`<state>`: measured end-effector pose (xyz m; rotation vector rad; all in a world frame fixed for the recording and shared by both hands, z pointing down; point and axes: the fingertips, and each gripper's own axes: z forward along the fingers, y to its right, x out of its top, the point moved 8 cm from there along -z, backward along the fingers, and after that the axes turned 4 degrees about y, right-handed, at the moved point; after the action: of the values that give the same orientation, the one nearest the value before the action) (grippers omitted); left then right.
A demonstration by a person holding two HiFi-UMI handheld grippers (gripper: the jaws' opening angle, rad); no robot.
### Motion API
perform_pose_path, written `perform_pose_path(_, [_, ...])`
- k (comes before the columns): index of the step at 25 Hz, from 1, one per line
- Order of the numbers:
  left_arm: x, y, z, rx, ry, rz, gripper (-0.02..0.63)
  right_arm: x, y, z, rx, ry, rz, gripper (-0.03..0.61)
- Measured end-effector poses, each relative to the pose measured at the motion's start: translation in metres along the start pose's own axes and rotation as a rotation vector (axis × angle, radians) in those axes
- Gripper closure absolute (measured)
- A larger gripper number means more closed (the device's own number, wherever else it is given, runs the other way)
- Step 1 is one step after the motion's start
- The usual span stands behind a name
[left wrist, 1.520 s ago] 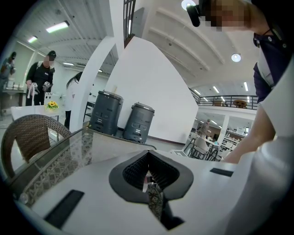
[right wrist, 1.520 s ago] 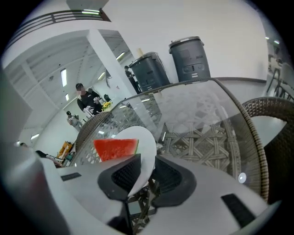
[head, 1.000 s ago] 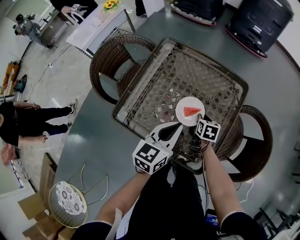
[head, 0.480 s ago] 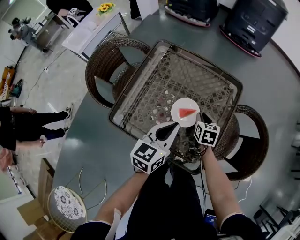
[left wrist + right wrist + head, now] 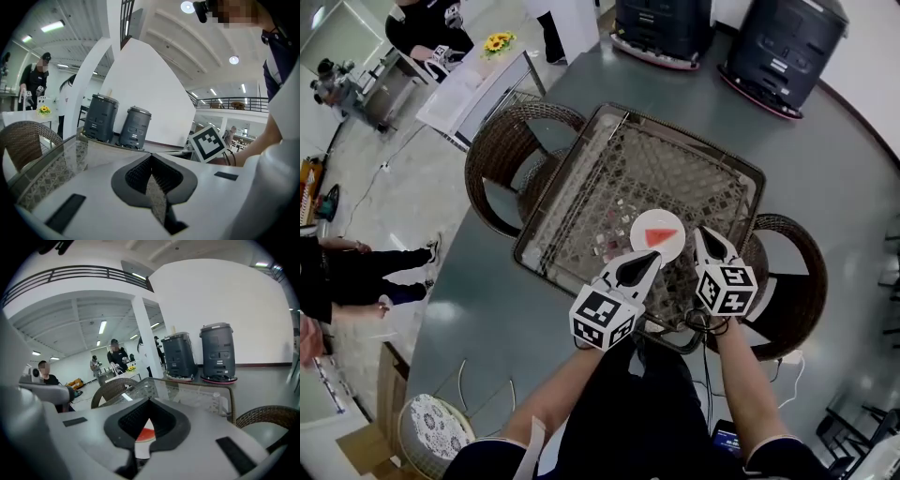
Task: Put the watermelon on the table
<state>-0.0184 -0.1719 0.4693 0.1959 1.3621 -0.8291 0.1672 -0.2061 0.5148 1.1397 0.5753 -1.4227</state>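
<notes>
A red watermelon slice [image 5: 659, 235] lies on a round white plate [image 5: 645, 246], which rests on the glass-topped wicker table [image 5: 581, 197] near its front edge. My left gripper [image 5: 655, 256] is shut and empty, its tip just short of the plate's near rim. My right gripper [image 5: 701, 232] is also shut, a little to the right of the plate and apart from it. In the right gripper view the slice [image 5: 146, 432] and the plate [image 5: 140, 446] show through the gap behind the closed tips [image 5: 149, 401]. The left gripper view shows only the table's glass [image 5: 56, 161] past its tips [image 5: 151, 155].
Wicker chairs stand at the table's left [image 5: 502, 150] and right [image 5: 797, 281]. Two dark bin-shaped machines [image 5: 664, 23] [image 5: 783, 42] sit on the floor beyond it. A round stool with a lace top [image 5: 431, 431] is at lower left. People stand far left [image 5: 356, 272].
The right gripper has drawn back from the plate's rim to the right. The left gripper's tip has come closer to the plate. The plate stays on the table.
</notes>
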Motion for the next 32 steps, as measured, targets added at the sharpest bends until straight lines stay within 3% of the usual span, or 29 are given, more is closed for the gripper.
perform_pose_path(14, [0.013, 0.016, -0.011, -0.034, 0.047, -0.013, 0.609, 0.057, -0.05, -0.066, 0.18, 0.203, -0.126, 0.575])
perform_pose_path(32, [0.028, 0.028, -0.024, -0.063, 0.055, 0.042, 0.611, 0.074, -0.075, -0.089, 0.213, 0.283, -0.142, 0.575])
